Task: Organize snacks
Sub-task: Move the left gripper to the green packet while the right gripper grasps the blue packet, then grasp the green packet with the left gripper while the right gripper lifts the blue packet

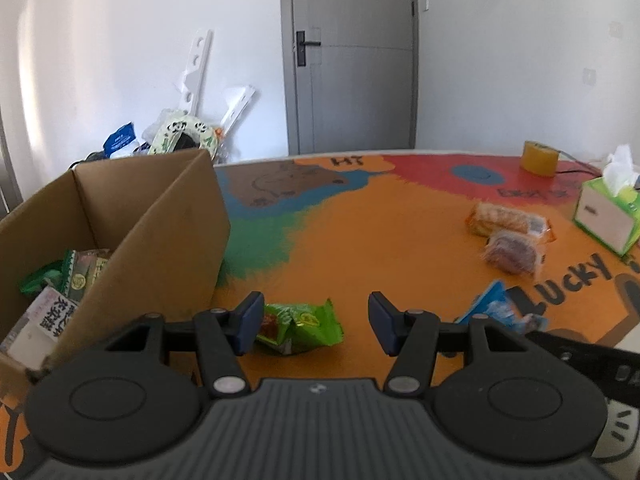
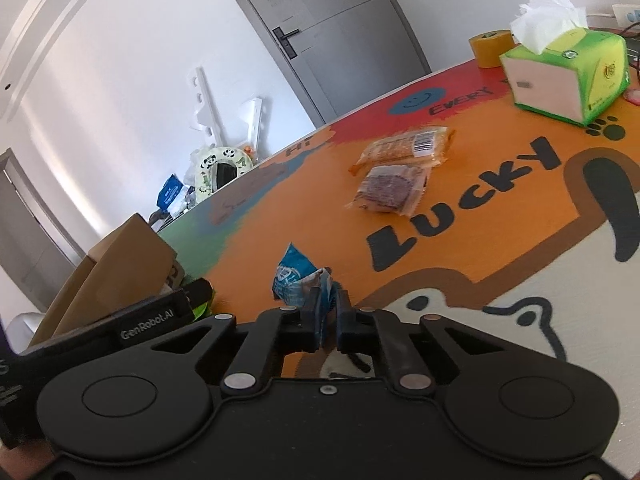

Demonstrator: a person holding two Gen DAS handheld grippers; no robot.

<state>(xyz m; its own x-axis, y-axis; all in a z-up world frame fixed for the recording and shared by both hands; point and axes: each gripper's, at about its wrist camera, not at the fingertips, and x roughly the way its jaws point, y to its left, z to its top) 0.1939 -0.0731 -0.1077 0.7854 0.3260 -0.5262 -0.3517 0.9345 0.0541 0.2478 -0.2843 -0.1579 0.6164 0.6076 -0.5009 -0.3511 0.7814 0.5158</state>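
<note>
Gripping a crumpled blue snack packet low in the centre of the right wrist view, the right gripper had its two fingers closed on the packet's near edge, the rest of the wrapper sticking out ahead of them over the orange part of the printed table. In the left wrist view the left gripper held its fingers wide apart, and a green snack packet lay on the table between them, close against the left fingertip; whether they touched could not be told. The same blue packet showed at the lower right of that frame, beside a black gripper body.

At the left of the left view stood an open cardboard box, its tall near flap rising right next to the left finger. Inside it lay a green packet and a white one with black print. Further back, toward the right of the table, two clear-wrapped snacks lay touching: an orange-brown cake bar and a darker purple-brown one nearer the camera. Behind them sat a green tissue box with tissue sticking up, and a yellow tape roll at the table's far edge. A grey door and a pile of clutter against the white wall filled the background.
</note>
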